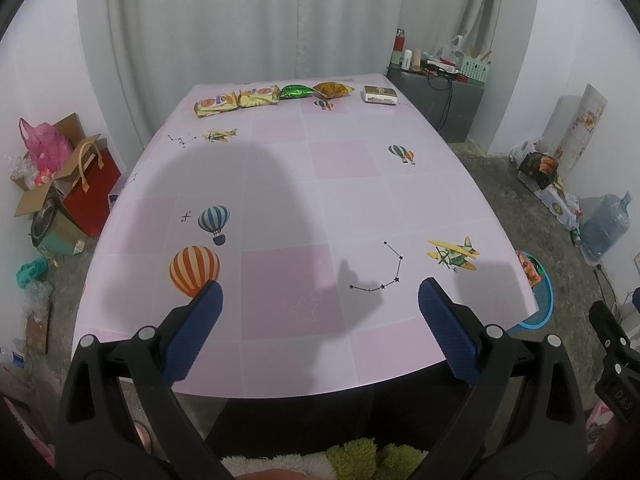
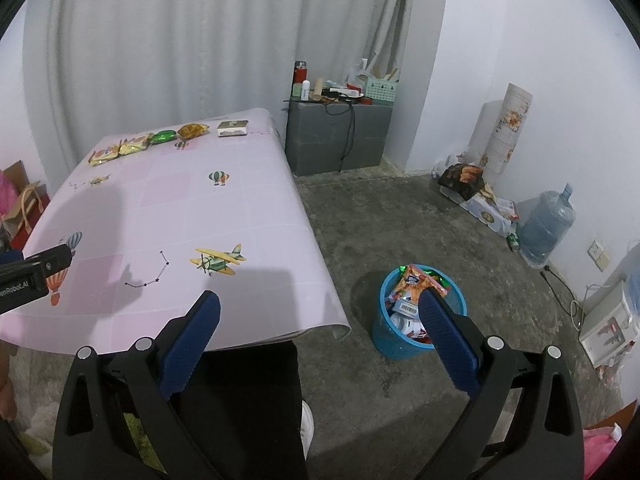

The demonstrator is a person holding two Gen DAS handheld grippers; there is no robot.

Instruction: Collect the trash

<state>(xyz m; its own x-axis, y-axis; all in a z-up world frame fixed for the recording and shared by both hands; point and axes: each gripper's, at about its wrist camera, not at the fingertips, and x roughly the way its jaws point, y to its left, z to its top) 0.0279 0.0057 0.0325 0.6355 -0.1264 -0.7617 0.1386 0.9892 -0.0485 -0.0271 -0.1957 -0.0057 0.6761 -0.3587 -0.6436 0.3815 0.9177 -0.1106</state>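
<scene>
the left gripper [image 1: 320,300] and right gripper [image 2: 320,312] are held with jaws wide and empty. five snack packets [image 1: 296,91] are lined along the counter's [image 1: 344,184] far edge; the blue bin [image 2: 400,340] of wrappers is seen on the floor beside it.

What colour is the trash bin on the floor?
Blue. The trash bin shows best in the right wrist view, beside the table.

From my table [image 1: 320,184] with its pink balloon-print cloth: pale curtain [image 1: 248,20] behind, grey cabinet [image 2: 336,140] at its far right corner, bare concrete floor [image 2: 420,220] to its right, white walls [image 2: 540,40].
</scene>
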